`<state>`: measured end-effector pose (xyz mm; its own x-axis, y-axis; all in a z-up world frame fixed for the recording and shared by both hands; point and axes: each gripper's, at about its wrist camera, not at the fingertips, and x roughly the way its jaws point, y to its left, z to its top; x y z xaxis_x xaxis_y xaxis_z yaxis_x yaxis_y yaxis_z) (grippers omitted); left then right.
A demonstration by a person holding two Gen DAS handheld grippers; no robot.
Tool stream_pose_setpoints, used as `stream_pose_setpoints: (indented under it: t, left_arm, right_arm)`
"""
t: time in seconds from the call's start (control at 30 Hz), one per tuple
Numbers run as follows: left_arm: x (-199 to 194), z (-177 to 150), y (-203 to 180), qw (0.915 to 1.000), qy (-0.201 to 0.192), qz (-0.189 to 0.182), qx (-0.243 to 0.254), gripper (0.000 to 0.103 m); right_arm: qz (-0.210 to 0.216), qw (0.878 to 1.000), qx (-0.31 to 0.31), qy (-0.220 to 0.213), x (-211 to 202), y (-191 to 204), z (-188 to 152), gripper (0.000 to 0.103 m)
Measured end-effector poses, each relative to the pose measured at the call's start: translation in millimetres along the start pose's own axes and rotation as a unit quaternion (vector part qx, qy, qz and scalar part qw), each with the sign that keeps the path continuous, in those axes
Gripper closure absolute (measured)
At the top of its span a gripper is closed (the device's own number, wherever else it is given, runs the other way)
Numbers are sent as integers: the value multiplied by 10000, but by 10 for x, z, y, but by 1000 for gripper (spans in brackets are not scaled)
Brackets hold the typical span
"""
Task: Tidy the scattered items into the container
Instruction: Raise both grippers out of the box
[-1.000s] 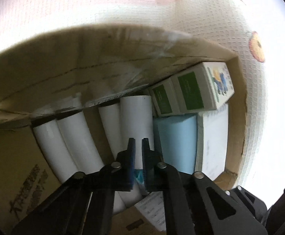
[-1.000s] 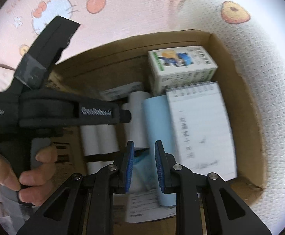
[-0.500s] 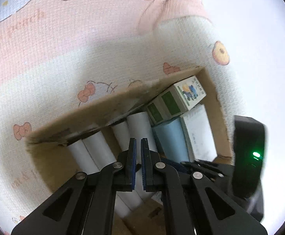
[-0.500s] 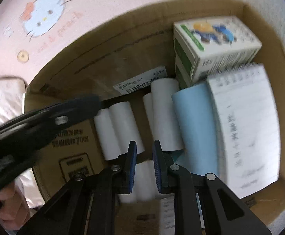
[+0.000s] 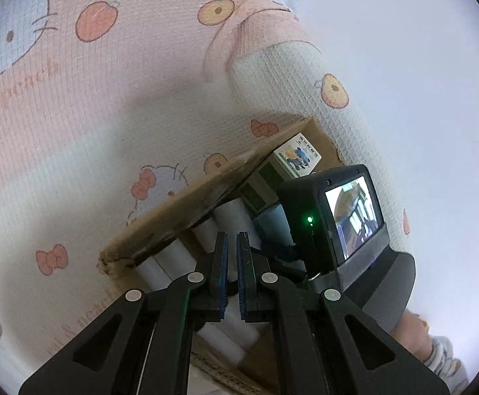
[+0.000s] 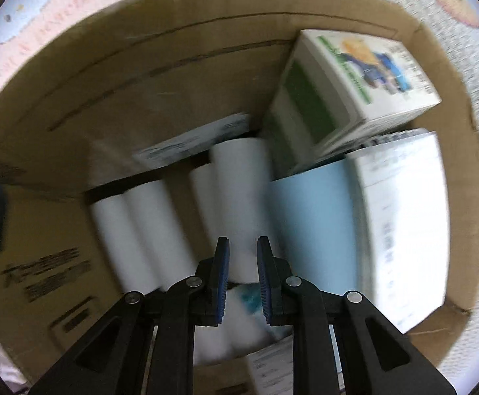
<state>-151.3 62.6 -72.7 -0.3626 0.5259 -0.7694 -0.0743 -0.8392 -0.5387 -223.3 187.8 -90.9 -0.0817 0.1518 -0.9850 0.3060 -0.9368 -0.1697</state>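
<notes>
Your right tongs, pressed together and empty, hang inside the cardboard box above the white rolls; your left tongs, also pressed together, sit outside. Push lower and you may jam the rolls or dent the notebook just right.

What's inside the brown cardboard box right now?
White paper rolls, a pale blue pad, a white spiral notebook and green-white cartons fill the cardboard box; anything beneath them is covered.

A pink and white waffle-textured blanket, printed with cartoon cats, orange peaches and red bows, is lying spread out. A raised white fold of the blanket is bulging at its upper right, beside a peach print.
</notes>
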Motion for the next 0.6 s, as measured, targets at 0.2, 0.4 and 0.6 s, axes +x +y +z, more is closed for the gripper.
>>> stream_pose_setpoints:
  t: [0.2, 0.4, 0.6]
  left_arm:
    - [85, -12, 57, 9998, 107, 86, 145, 101]
    - [97, -48, 116, 9983, 67, 514, 256, 103]
    - [44, -48, 74, 9976, -4, 540, 431, 103]
  right_arm:
    - [-775, 9945, -701, -43, 50, 270, -37, 91]
    - [-1247, 9861, -1096, 123, 153, 429, -32, 91]
    - [-1363, 9843, -1115, 66, 179, 483, -73, 91]
